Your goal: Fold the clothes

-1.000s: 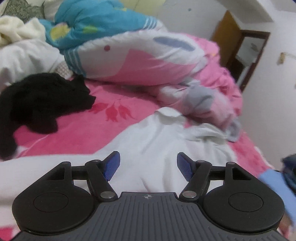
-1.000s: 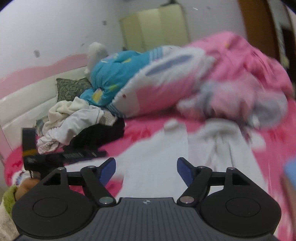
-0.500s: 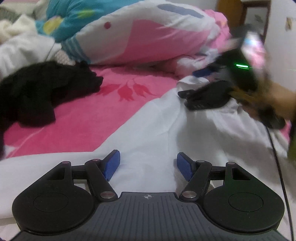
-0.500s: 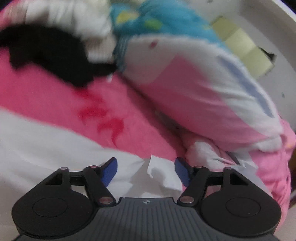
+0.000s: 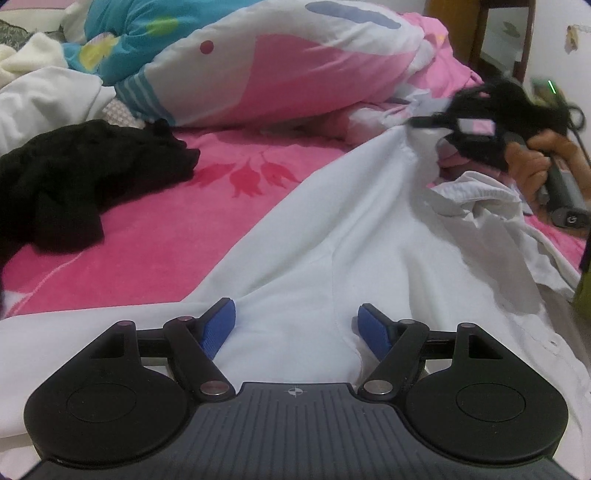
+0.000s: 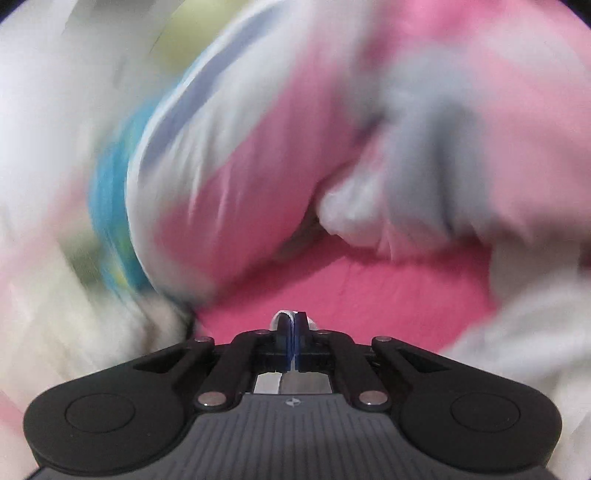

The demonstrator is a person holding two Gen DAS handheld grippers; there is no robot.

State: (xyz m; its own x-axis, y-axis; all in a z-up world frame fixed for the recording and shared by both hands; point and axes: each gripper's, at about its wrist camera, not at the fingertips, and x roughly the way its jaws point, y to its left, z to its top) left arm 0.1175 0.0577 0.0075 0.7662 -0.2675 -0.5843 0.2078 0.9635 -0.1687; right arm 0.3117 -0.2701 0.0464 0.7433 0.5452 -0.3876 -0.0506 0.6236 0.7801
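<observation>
Pinching only a thin edge of the white shirt [image 5: 332, 236] in its clenched jaws, the right gripper [image 6: 292, 345] could lose it, while the released left gripper [image 5: 295, 328] hovers with cloth spread beneath and ahead.

Bed covered by a pink sheet [image 5: 155, 236] with a red flower print. Bundled quilt [image 5: 280, 70] in pink, white and blue lies across its far side. White wall [image 5: 554, 22] at right, beside a dark wooden door frame [image 5: 480, 40].
</observation>
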